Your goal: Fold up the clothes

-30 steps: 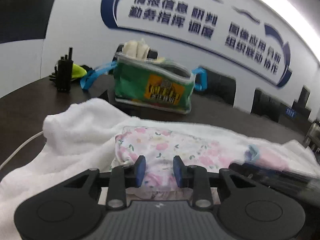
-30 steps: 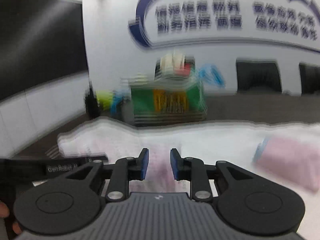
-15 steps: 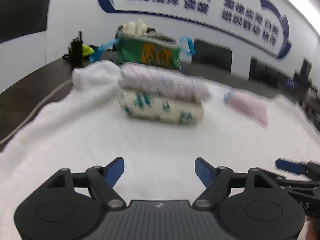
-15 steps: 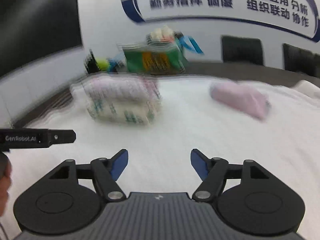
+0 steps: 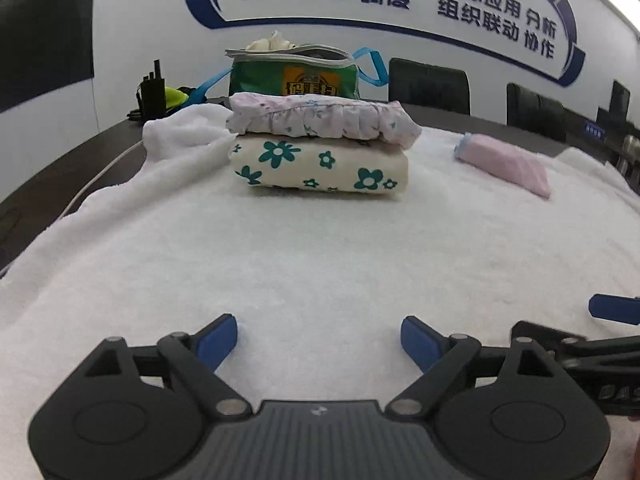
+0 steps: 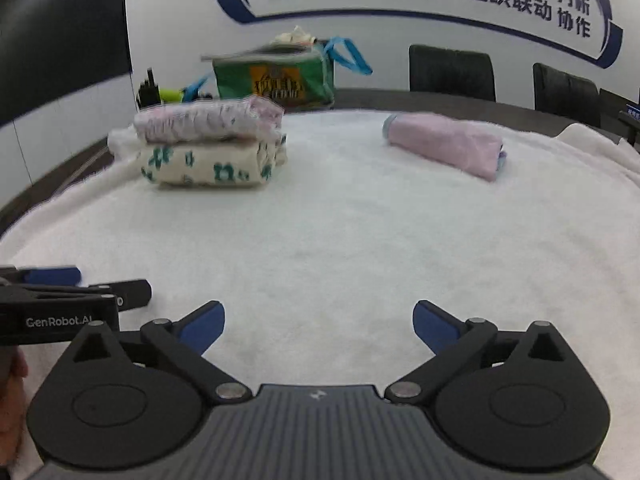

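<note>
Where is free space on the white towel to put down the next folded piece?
The white towel is bare from both tongs to the two-piece folded stack, and between that stack and the pink folded garment. Behind the stack, the green bag crowds the table.

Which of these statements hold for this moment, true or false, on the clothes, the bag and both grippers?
1. The pink floral garment lies on top of the cream garment with teal flowers. True.
2. The left gripper grips the folded stack. False: its jaws are opening with only white towel between them.
3. The pink bundle touches the stack. False: it lies apart, to the right.
4. The green bag stands behind the stack. True.
5. The right gripper holds nothing. True.
</note>
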A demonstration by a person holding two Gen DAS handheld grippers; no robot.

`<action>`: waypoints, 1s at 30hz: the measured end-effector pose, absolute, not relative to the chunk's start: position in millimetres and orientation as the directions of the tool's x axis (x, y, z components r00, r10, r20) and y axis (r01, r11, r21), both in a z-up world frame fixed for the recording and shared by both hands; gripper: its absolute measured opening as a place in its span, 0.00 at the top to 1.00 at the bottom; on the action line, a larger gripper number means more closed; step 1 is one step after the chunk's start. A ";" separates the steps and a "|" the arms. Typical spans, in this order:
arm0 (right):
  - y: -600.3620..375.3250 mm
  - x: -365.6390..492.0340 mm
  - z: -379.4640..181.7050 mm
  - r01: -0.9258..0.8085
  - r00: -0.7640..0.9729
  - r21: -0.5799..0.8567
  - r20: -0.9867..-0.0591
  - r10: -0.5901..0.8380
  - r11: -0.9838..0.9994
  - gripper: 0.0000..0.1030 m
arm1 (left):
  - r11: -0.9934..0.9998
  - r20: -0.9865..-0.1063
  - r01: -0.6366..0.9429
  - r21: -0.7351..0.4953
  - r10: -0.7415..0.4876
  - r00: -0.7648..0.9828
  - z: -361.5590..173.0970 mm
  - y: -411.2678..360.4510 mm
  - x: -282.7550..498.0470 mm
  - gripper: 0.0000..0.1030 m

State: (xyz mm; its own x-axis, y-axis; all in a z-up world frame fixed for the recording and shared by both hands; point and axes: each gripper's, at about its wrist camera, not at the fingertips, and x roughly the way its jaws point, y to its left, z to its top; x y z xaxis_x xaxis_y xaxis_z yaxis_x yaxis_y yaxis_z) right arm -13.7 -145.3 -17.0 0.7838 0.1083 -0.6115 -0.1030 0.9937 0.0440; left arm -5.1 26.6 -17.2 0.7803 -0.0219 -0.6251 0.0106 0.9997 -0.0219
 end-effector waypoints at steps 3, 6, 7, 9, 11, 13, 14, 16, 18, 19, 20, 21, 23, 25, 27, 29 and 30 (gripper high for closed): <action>-145.2 -11.3 -19.7 -0.091 0.773 0.042 -0.627 0.097 0.995 0.00 | 1.000 -0.629 0.005 -0.023 -0.018 0.777 -17.6 28.0 -5.3 0.06; -143.9 -10.0 -20.8 -0.084 0.764 0.032 -0.639 0.085 0.996 0.00 | 1.000 -0.635 0.010 -0.004 -0.011 0.772 -18.8 25.6 -7.0 0.04; -142.9 -10.4 -20.8 -0.082 0.763 0.023 -0.642 0.077 0.996 0.00 | 1.000 -0.636 0.008 0.001 -0.005 0.772 -18.9 25.2 -8.0 0.04; -141.9 -11.6 -20.5 -0.067 0.763 0.021 -0.643 0.065 0.998 0.00 | 1.000 -0.636 0.003 -0.001 -0.003 0.772 -19.3 25.7 -8.4 0.04; -142.2 -11.1 -20.3 -0.056 0.763 0.028 -0.643 0.061 0.998 0.00 | 1.000 -0.636 0.005 -0.002 -0.005 0.771 -19.5 26.0 -7.9 0.03; -144.7 -10.4 -20.3 -0.058 0.763 0.035 -0.642 0.066 0.998 0.00 | 1.000 -0.639 0.003 0.004 0.000 0.769 -19.9 25.1 -7.5 0.00; -146.1 -10.0 -20.3 -0.059 0.764 0.038 -0.642 0.070 0.998 0.00 | 1.000 -0.641 0.004 0.008 0.002 0.768 -19.9 24.5 -7.3 0.00; -147.8 -9.9 -21.1 -0.066 0.766 0.041 -0.638 0.077 0.997 0.00 | 1.000 -0.642 0.004 0.005 0.001 0.767 -20.1 25.1 -6.8 0.00; -147.1 -10.4 -21.7 -0.066 0.768 0.037 -0.637 0.075 0.997 0.00 | 1.000 -0.643 0.003 0.002 0.000 0.766 -20.4 25.8 -6.4 0.00; -146.7 -10.3 -21.6 -0.064 0.767 0.037 -0.637 0.073 0.997 0.00 | 1.000 -0.643 0.003 0.002 -0.001 0.766 -20.4 25.8 -6.4 0.00; -146.5 -10.4 -21.6 -0.063 0.767 0.035 -0.637 0.071 0.997 0.00 | 1.000 -0.643 0.003 0.004 0.000 0.766 -20.4 25.4 -6.5 0.00; -146.3 -10.5 -21.6 -0.063 0.768 0.033 -0.637 0.070 0.997 0.00 | 1.000 -0.642 0.003 0.003 -0.001 0.766 -20.5 25.5 -6.7 0.00; -145.9 -10.6 -21.6 -0.063 0.767 0.032 -0.638 0.069 0.998 0.01 | 1.000 -0.642 0.004 0.001 -0.003 0.767 -20.6 25.8 -7.2 0.00; -145.2 -10.5 -21.7 -0.061 0.767 0.031 -0.638 0.067 0.998 0.01 | 1.000 -0.642 0.004 0.001 -0.002 0.767 -20.4 25.8 -7.0 0.00; -145.1 -10.5 -21.8 -0.061 0.767 0.031 -0.638 0.066 0.998 0.01 | 1.000 -0.642 0.005 0.002 -0.002 0.767 -20.5 25.6 -6.9 0.00; -145.4 -10.4 -21.9 -0.061 0.767 0.030 -0.638 0.067 0.998 0.01 | 1.000 -0.642 0.006 0.001 -0.004 0.767 -20.4 25.6 -7.2 0.00; -145.5 -10.4 -21.9 -0.061 0.767 0.030 -0.638 0.067 0.998 0.01 | 1.000 -0.642 0.006 0.000 -0.005 0.767 -20.3 25.9 -7.4 0.00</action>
